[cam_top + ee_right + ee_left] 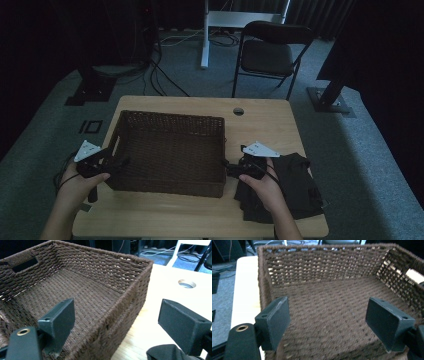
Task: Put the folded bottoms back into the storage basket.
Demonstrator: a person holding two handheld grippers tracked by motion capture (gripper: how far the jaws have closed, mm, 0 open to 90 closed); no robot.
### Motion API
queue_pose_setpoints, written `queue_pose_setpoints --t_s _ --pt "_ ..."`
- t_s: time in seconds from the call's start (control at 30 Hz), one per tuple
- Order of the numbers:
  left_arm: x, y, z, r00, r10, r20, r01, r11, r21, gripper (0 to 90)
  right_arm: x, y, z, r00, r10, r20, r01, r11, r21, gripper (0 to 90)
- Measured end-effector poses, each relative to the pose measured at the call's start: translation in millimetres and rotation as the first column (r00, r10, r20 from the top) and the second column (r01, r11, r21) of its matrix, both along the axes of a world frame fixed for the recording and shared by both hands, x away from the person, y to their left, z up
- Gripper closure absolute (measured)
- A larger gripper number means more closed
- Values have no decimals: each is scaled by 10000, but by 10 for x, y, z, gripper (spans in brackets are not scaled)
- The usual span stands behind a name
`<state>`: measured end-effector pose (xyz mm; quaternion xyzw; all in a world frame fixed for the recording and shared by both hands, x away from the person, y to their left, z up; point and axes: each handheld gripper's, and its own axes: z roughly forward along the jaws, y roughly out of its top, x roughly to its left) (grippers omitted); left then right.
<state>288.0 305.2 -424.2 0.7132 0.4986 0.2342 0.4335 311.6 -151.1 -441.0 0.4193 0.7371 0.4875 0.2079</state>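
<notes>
The tabletop (165, 212) is pale smooth wood with a round cable hole (238, 111) near its far edge. On it sits a large rectangular basket (167, 150), dark brown, tightly woven, empty, with a handle slot in an end wall. A dark, limp folded cloth (295, 187) lies on the tabletop just right of the basket.

The left claw (121, 161) hovers spread at the basket's left wall; the right claw (230, 167) hovers spread at its right wall, holding nothing. The likely step is getting the cloth into the basket: pinch a thick fold, lift clear of the stiff rim, then lower.
</notes>
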Motion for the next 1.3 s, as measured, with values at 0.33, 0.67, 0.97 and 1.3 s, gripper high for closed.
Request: queue_pose_setpoints --t_s 0.33,0.67,0.97,1.3 --pt "51 -224 37 9983 -589 17 589 9981 -185 202 -16 -164 17 9997 -263 20 263 9997 25 138" --pt "76 -465 22 9893 -1450 188 1455 9889 -314 201 -43 -322 34 9986 -520 114 521 9986 -82 138" --pt "98 -706 60 9785 -2036 332 2048 9780 -386 201 -76 -480 36 9967 -802 156 804 9967 -144 138" --pt "91 -983 90 9631 -2639 519 2658 9634 -335 202 -119 -656 28 9938 -1103 159 1105 9938 -127 138"
